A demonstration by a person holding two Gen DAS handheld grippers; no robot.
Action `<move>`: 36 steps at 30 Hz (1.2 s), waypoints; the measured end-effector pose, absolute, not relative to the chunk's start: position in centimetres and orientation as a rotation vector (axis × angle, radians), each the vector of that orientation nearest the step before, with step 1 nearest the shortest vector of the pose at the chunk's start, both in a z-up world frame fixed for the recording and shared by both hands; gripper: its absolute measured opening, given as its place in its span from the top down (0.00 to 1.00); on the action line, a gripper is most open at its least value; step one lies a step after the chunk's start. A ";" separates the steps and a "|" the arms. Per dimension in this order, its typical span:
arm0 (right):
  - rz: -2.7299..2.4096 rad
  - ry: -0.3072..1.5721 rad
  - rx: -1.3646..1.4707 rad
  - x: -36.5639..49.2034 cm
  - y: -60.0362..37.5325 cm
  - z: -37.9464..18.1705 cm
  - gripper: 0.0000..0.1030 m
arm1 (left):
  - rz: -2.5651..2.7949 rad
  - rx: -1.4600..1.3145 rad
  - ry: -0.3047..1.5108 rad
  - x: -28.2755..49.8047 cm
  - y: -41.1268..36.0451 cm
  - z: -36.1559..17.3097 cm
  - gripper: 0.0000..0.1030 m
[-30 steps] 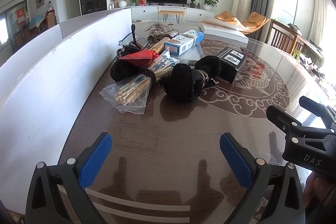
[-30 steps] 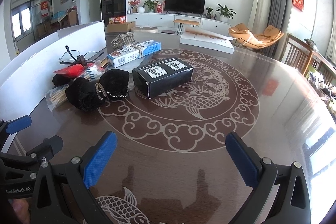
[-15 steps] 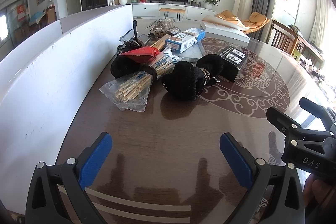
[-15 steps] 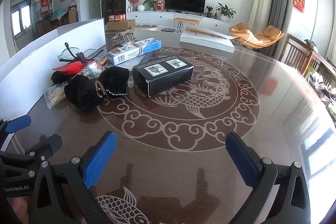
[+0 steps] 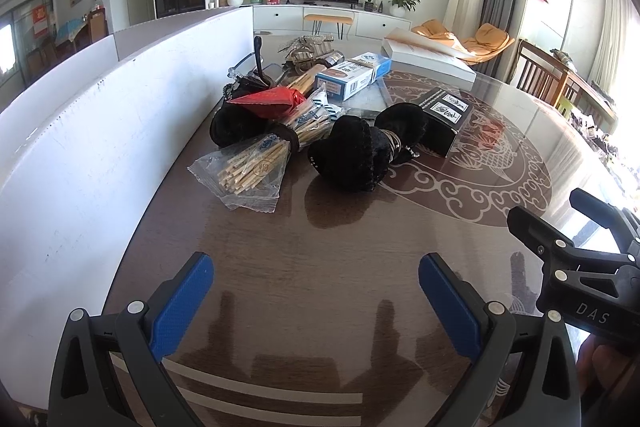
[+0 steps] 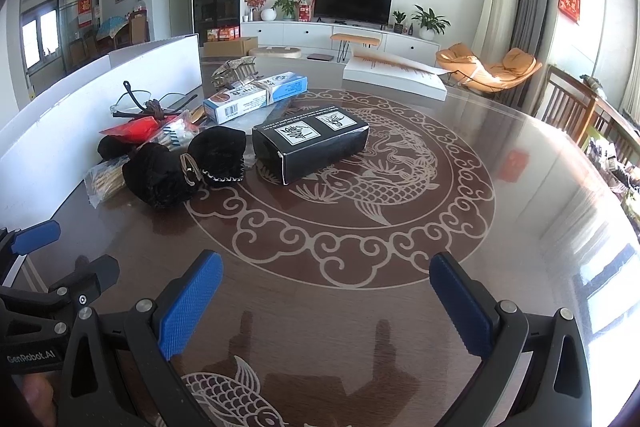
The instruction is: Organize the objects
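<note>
Both grippers idle, nothing held: left gripper (image 5: 316,291) and right gripper (image 6: 326,297) each have fingers spread wide, hovering low over bare table (image 6: 400,307) at the near edge, pointing toward the pile, side by side. Clutter sits well ahead, bunched on the left by the white partition (image 5: 100,131). Black box (image 6: 310,143) looks like stiff cardboard, probably light; take it across the short sides, since its long face looks too wide for the jaw gap. Black velvet pouches (image 5: 356,159) are soft and will squash; pinch at the cinched neck with the metal ring. Chopstick bag (image 5: 248,173) is slick plastic with loose sticks; grip mid-bundle near the black band or it sags. Blue-white carton (image 6: 256,97) is rigid and easy. Glasses (image 6: 140,103) are fragile and tangled with a cord; leave them for last.
</note>
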State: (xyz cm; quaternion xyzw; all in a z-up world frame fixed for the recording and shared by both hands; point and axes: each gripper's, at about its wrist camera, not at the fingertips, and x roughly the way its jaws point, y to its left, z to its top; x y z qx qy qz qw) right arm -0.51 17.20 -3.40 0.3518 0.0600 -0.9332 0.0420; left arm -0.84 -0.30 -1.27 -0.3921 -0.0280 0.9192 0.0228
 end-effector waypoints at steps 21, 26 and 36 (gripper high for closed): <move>-2.856 0.169 1.081 -0.6 17.4 -3.5 0.00 | 2.840 -1.217 -0.094 -0.9 -0.2 -1.1 0.00; -2.849 0.156 1.096 -0.7 17.6 -3.6 0.00 | 2.832 -1.226 -0.068 -0.9 0.2 -1.3 0.00; -2.813 0.080 1.185 -1.9 18.4 -4.5 0.00 | 2.827 -1.239 -0.026 -1.0 0.5 -1.7 0.00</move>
